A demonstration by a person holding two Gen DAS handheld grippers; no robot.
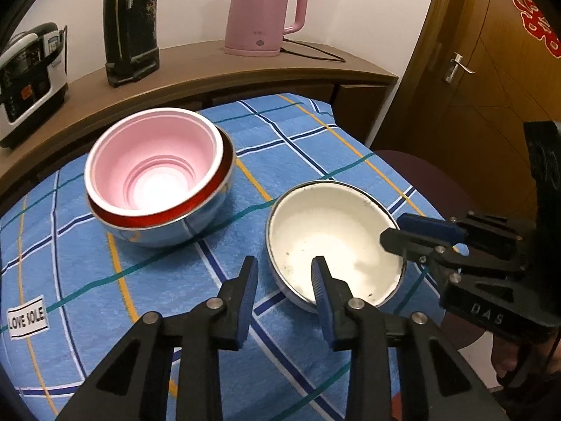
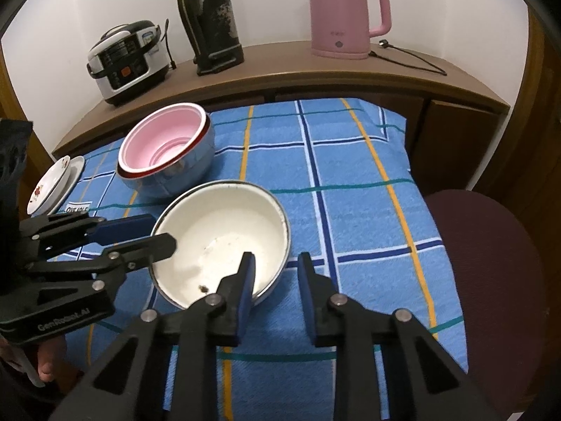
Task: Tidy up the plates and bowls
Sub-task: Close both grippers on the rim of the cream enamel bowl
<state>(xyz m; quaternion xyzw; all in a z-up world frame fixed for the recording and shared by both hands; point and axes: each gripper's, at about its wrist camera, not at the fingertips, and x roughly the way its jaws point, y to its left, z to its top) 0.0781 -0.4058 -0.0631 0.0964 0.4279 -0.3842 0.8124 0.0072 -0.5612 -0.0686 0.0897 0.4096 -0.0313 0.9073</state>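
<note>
A white enamel bowl (image 1: pixel 329 242) (image 2: pixel 224 235) sits on the blue plaid cloth. My left gripper (image 1: pixel 284 277) (image 2: pixel 154 231) is open, its jaws either side of the bowl's left rim. My right gripper (image 2: pixel 275 270) (image 1: pixel 394 229) is open, its jaws either side of the bowl's right rim. A pink bowl (image 1: pixel 154 165) (image 2: pixel 164 137) is nested in a steel bowl with a red rim (image 1: pixel 196 224) (image 2: pixel 189 168) behind the white bowl. Two small plates (image 2: pixel 56 184) lie at the cloth's far left edge.
A wooden counter (image 1: pixel 217 66) behind the table carries a pink kettle (image 1: pixel 263 14) with its cord, a black flask (image 1: pixel 129 24) and a rice cooker (image 1: pixel 31 80). A dark red chair (image 2: pixel 491 266) stands at the right, by a wooden door (image 1: pixel 491 70).
</note>
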